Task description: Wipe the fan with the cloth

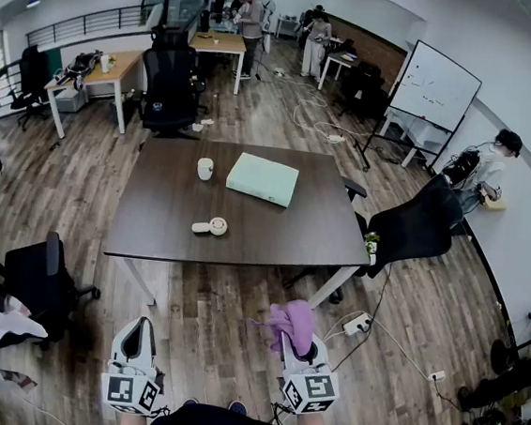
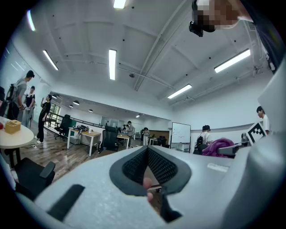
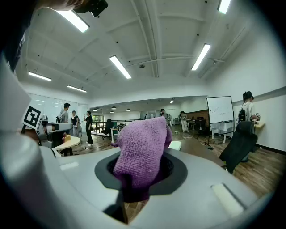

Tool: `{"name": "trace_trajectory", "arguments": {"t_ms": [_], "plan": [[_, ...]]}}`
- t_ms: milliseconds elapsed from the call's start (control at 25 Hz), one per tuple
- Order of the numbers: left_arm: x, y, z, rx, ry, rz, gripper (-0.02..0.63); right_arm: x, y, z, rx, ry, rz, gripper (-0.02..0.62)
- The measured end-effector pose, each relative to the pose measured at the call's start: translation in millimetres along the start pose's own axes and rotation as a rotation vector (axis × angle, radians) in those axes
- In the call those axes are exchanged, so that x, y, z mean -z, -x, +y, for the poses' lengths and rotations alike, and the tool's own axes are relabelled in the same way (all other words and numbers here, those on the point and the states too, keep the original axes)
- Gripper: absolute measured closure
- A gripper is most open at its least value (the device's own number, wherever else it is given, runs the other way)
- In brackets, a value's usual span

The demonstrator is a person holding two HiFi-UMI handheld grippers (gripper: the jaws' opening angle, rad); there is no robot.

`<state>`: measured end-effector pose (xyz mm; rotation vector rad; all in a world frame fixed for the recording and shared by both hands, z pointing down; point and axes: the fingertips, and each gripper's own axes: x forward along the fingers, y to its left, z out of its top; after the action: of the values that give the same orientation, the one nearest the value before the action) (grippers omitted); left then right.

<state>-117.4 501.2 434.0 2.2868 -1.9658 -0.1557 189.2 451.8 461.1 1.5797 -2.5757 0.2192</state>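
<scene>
A person stands back from a dark counter (image 1: 283, 228) in an open office, a pair of tongs in each hand. The right tongs (image 3: 144, 172) pinch a purple cloth (image 3: 142, 147), which bunches up above the jaws. The left tongs (image 2: 147, 165) are pressed together with nothing between them. The fan (image 1: 211, 227), small and white, lies near the counter's front edge, well apart from both tongs. A white cup (image 1: 205, 168) and a flat pale box (image 1: 262, 178) sit farther back.

Wiping has not begun, and several things could go wrong from here. The fan looks light and lies loose, so a sideways stroke may push it along the counter or off the near edge unless something steadies it. The left tongs would first have to spread to do that. The cloth seems to be held only at a bunched lower part. Dragging it hard across the fan could pull it out of the jaws, or let the bare tips scrape the plastic. A long forward stroke could also reach the cup.
</scene>
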Motion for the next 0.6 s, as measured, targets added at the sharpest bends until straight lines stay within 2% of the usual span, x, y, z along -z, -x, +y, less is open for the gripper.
{"name": "trace_trajectory", "arguments": {"t_ms": [240,600], "plan": [[1,-13,-11,-0.005,-0.026,-0.014,0.6,-1,-9,-11,-0.043,0.004,-0.012,0.497],[19,-24,-29,-0.014,-0.03,0.027,0.6,0,-13,-24,-0.102,0.04,-0.027,0.489]]}}
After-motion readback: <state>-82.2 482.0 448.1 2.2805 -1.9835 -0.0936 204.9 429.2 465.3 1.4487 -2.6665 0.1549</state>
